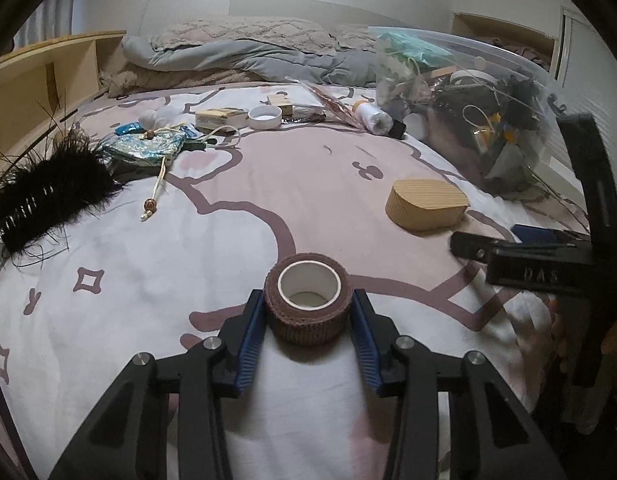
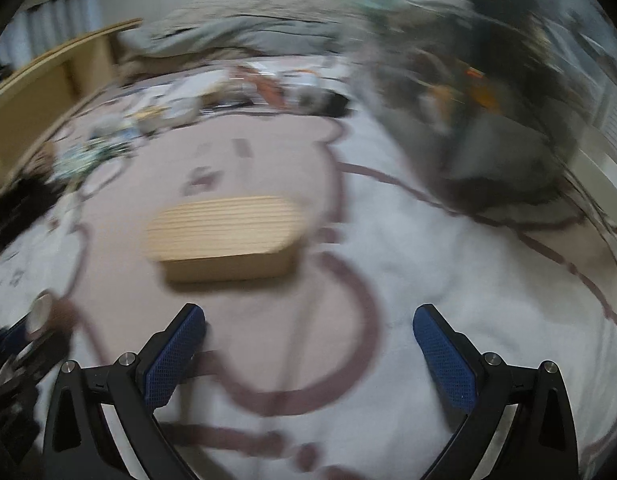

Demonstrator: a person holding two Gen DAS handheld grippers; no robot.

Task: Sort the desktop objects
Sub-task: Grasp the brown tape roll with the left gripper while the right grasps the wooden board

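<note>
Pink and white bedding [image 1: 128, 280] with a cartoon outline print covered the bed that carried everything. Nearest the left wrist camera, the left gripper [image 1: 308, 308] was clamped on a roll of brown crepe bandage [image 1: 308, 304] standing on end on the bedding, its white core open at the top and a blue pad pressed to each side. Just beyond and to the right lay a rounded wooden box [image 1: 427, 206] with a ribbed lid, closed. The right gripper [image 2: 308, 354] hung released over bare bedding, pads wide apart with nothing between them, short of that box in a blurred view. On its black body, seen from the left camera, raised letters read roughly "DAS". Farther right, a clear plastic tub [image 1: 488, 100] held a jumble of dark feathers, cord and a green bag. Along the far side lay a white cup [image 1: 264, 117], a white bottle [image 1: 373, 117] and a black feather piece [image 1: 48, 196].
</note>
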